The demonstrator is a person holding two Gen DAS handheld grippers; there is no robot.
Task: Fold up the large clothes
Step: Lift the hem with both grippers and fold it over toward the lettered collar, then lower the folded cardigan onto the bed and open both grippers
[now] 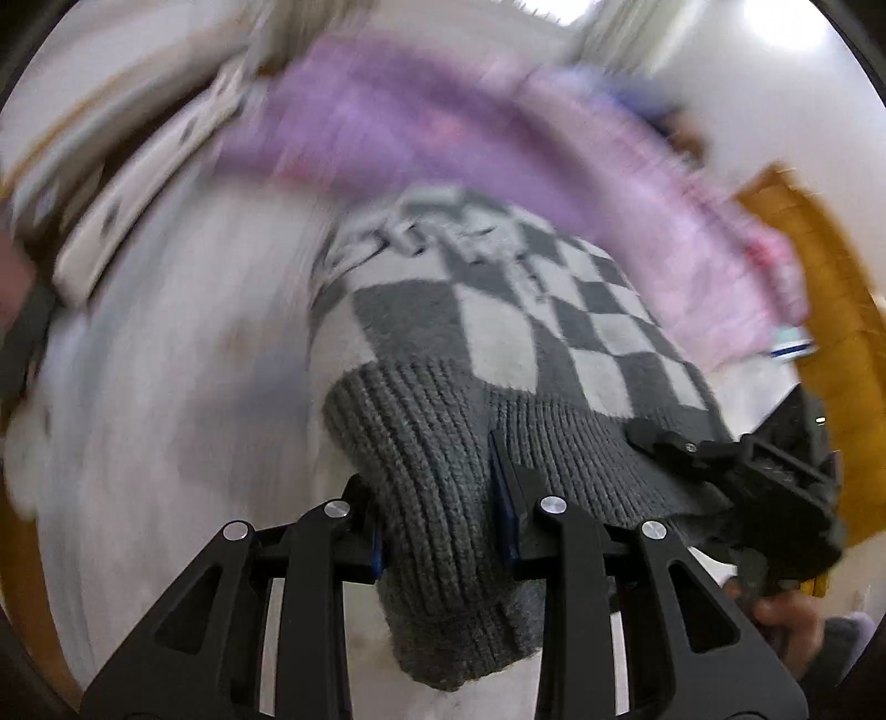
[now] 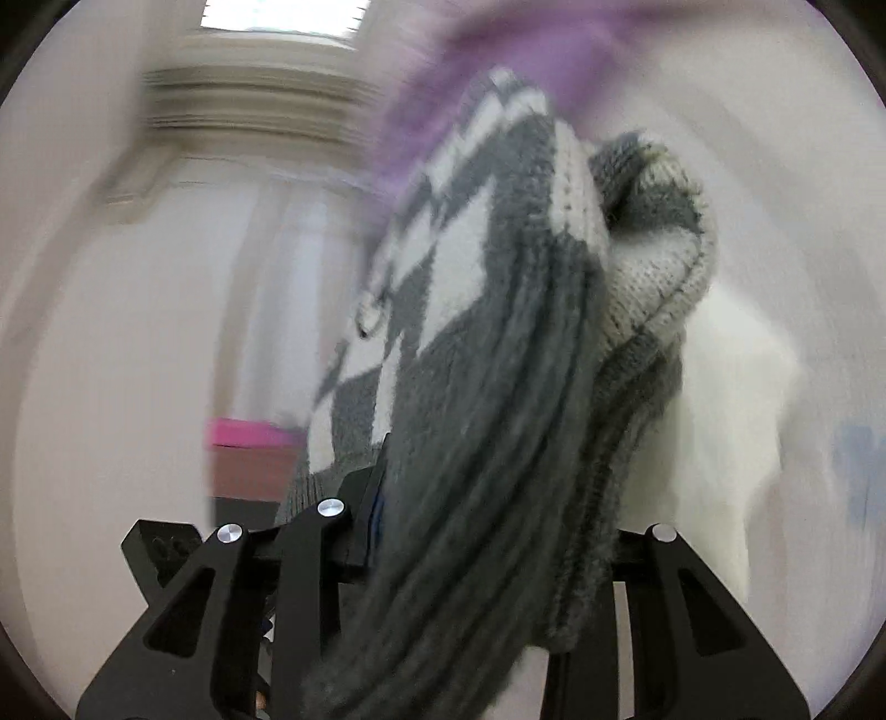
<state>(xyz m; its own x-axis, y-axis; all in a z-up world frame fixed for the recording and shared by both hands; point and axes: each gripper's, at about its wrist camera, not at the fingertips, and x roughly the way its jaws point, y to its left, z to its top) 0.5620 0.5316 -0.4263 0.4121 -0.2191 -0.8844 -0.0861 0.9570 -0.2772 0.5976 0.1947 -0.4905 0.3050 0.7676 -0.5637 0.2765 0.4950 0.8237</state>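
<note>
A grey and white checkered knit sweater (image 1: 531,327) with a ribbed grey hem hangs in the air over a white surface. My left gripper (image 1: 443,498) is shut on the ribbed hem (image 1: 437,471). My right gripper shows at the right of the left wrist view (image 1: 775,482), holding the same hem further along. In the right wrist view the right gripper (image 2: 476,509) is shut on a bunched part of the sweater (image 2: 498,387), which covers its right finger. Both views are blurred by motion.
A purple garment (image 1: 443,127) lies beyond the sweater on the white surface (image 1: 166,387). A mustard-yellow cloth (image 1: 830,310) is at the right. A pink box (image 2: 249,432) and a window (image 2: 277,11) show in the right wrist view.
</note>
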